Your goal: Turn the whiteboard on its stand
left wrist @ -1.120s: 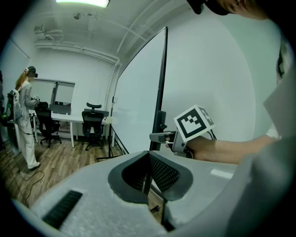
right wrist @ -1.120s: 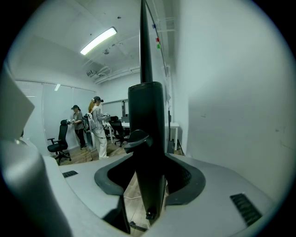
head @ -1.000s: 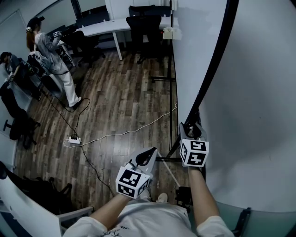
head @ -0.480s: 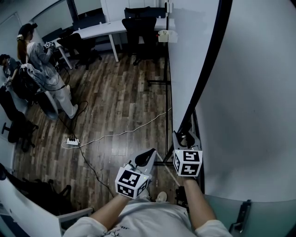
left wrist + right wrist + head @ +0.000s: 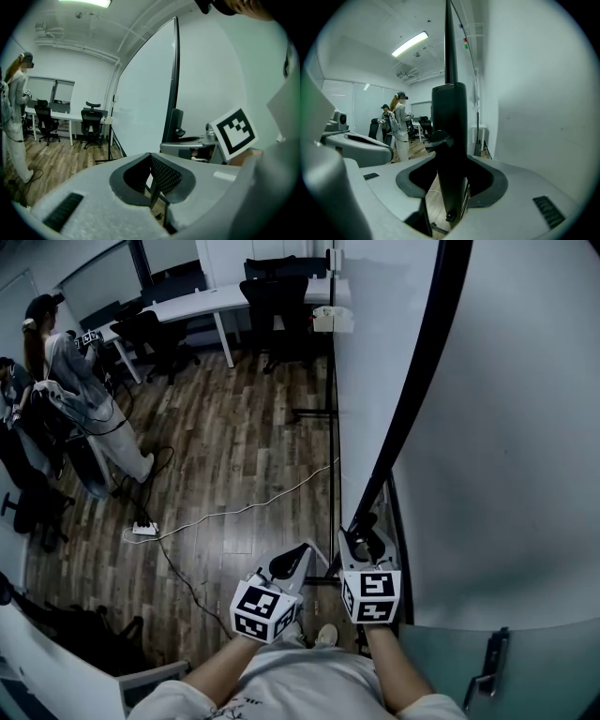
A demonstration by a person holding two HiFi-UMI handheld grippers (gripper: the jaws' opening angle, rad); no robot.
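Observation:
The tall whiteboard (image 5: 506,427) fills the right of the head view, and its black frame edge (image 5: 412,399) runs diagonally down to my right gripper (image 5: 361,532). That gripper is shut on the frame edge. In the right gripper view the black frame (image 5: 449,140) stands upright between the closed jaws of my right gripper (image 5: 450,187). My left gripper (image 5: 292,561) hovers just left of it, shut with nothing in it and clear of the board. From the left gripper view, the whiteboard (image 5: 140,108) lies ahead, beyond my left gripper (image 5: 152,185). The stand's black legs (image 5: 333,465) rest on the wooden floor.
Two people (image 5: 84,399) stand at the far left near desks and office chairs (image 5: 272,296). A power strip (image 5: 145,529) and a white cable (image 5: 244,507) lie across the floor in front of the stand. A glass panel with a handle (image 5: 487,662) is at the lower right.
My right gripper has drawn the frame edge down and left, toward my body, and the board has swung with it. The left gripper has barely moved.

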